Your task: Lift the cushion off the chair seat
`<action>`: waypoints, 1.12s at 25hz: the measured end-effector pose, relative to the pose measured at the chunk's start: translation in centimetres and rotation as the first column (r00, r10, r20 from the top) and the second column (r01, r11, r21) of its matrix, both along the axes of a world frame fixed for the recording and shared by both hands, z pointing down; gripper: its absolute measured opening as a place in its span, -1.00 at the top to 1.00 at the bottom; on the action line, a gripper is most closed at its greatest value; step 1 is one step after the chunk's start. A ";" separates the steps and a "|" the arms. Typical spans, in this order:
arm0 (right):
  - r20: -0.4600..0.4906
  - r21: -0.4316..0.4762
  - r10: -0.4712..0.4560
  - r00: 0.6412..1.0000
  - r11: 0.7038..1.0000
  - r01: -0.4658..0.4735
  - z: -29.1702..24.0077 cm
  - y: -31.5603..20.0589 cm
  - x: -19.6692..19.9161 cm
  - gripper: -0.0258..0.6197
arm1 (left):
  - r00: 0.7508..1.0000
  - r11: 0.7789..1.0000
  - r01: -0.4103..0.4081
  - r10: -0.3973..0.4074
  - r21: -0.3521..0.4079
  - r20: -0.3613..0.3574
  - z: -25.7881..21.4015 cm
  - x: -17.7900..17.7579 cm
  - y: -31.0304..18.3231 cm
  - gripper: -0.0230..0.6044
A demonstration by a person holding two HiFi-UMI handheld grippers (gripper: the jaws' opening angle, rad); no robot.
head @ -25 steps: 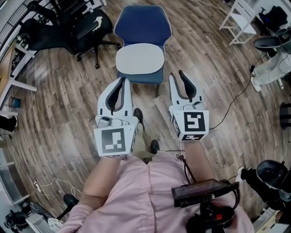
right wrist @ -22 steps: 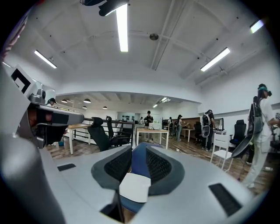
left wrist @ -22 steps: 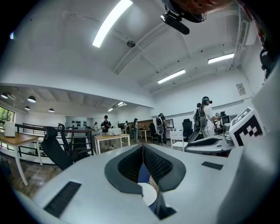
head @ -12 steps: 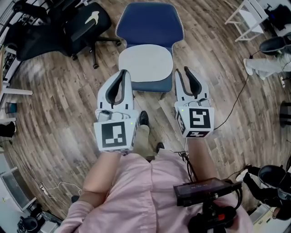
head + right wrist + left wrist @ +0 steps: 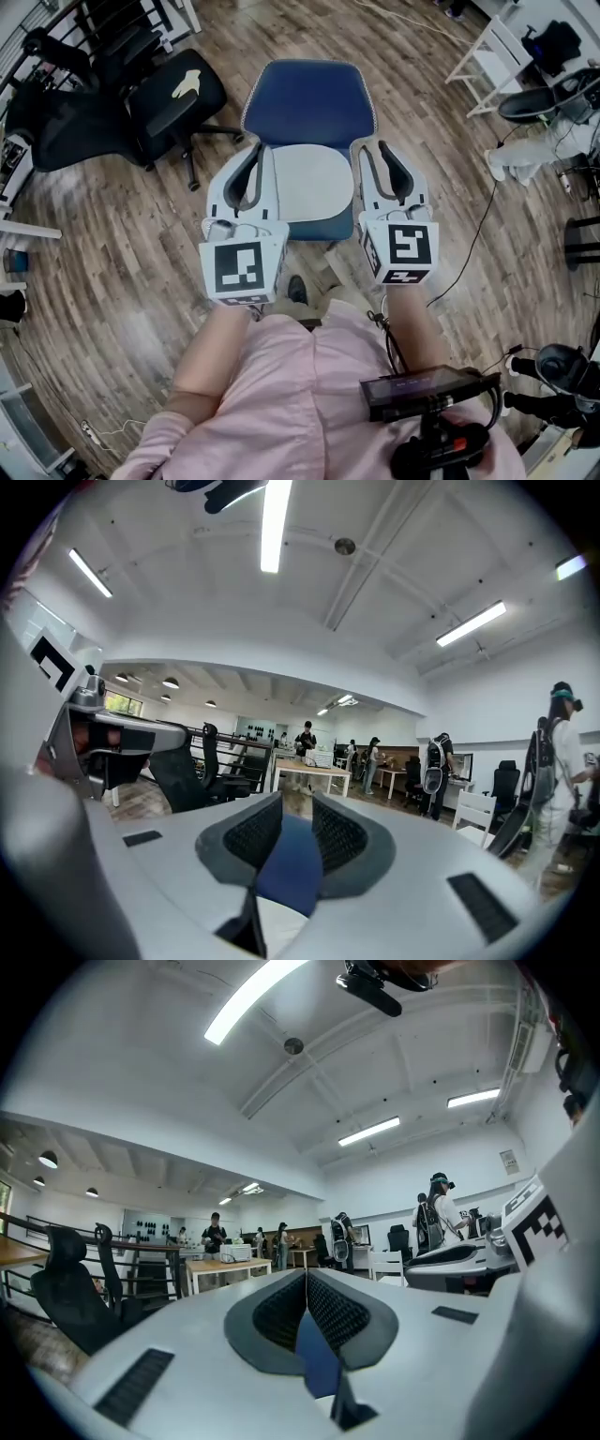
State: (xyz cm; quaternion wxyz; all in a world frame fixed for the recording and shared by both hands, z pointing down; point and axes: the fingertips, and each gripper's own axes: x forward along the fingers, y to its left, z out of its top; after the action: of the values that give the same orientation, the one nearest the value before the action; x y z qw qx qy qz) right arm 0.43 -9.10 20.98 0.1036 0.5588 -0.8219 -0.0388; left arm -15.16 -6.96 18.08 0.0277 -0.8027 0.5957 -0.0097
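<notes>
A pale grey cushion [image 5: 314, 181] lies flat on the seat of a blue chair [image 5: 309, 98] in the head view. My left gripper [image 5: 255, 153] hovers over the cushion's left edge, and its jaws meet at the tips with nothing between them. Over the cushion's right edge hangs my right gripper [image 5: 373, 150], with a narrow gap between its jaws and nothing held. In the left gripper view a sliver of blue chair [image 5: 319, 1361] shows below the left gripper [image 5: 306, 1275]. Through the right gripper [image 5: 295, 810] I see blue chair [image 5: 292, 862] and a white patch below it.
A black office chair [image 5: 173, 94] stands to the left of the blue chair. A white frame [image 5: 492, 52] and dark gear are at the far right, and a cable [image 5: 487, 202] runs across the wooden floor. Both gripper views show people and desks far off.
The chair and cushion have come closer in the head view. Both grippers, earlier short of the seat's front edge, now flank the cushion on either side.
</notes>
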 end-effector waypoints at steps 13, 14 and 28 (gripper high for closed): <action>0.007 0.001 0.016 1.000 1.000 -0.016 -0.2 -3.6 1.5 0.61 | 1.000 1.000 -0.016 0.016 -0.009 -0.007 -0.3 1.5 -3.7 0.88; 0.009 -0.011 0.016 1.000 1.000 -0.016 0.3 -4.2 1.7 0.61 | 1.000 1.000 -0.016 0.016 -0.020 -0.003 0.1 1.7 -4.2 0.88; 0.057 -0.241 0.012 0.998 0.970 0.002 12.0 -11.6 5.2 0.60 | 0.999 0.977 0.001 0.010 -0.214 0.053 9.6 4.6 -12.5 0.88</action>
State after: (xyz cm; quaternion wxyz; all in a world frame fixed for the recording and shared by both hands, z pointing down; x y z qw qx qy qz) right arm 5.66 -20.66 32.95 0.1469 0.5449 -0.8219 0.0779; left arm -10.53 -19.45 27.70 -0.0426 -0.8018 0.5884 -0.0952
